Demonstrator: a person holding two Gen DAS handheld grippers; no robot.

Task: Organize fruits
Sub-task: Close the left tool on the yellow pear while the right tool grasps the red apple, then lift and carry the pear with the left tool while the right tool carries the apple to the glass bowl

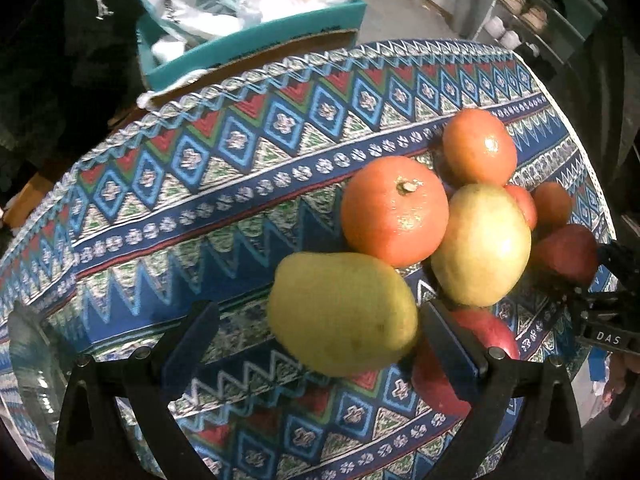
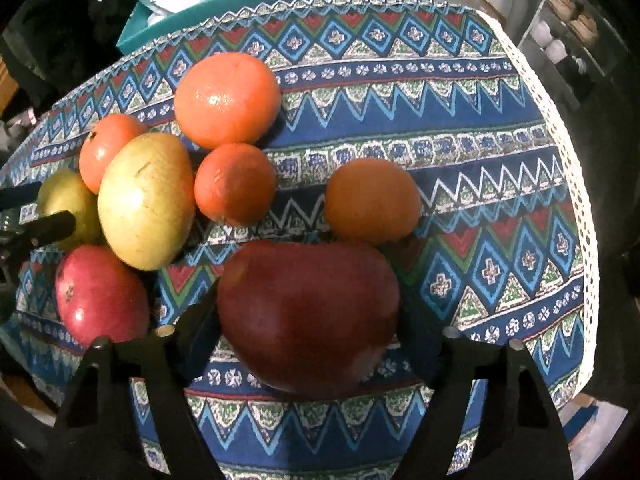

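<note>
- Where the left wrist looks: patterned tablecloth (image 1: 240,208) on a round table, teal box (image 1: 256,40) behind, shelves at right.
- Fruit here: two yellow pears, four oranges, two red fruits. The left gripper (image 1: 320,320) is open around the near pear (image 1: 340,312); right pad about touching, left pad apart.
- Right wrist view: same cloth, white lace edge (image 2: 560,160) visible.
- Count: four oranges, two pears, red apple (image 2: 100,296), dark red pear (image 2: 308,312).
- Right gripper (image 2: 308,316) straddles the dark red pear; pad contact hidden.

Dark red pear (image 2: 308,316), yellow pear (image 1: 342,314), blue zigzag-patterned tablecloth (image 2: 460,120).
</note>
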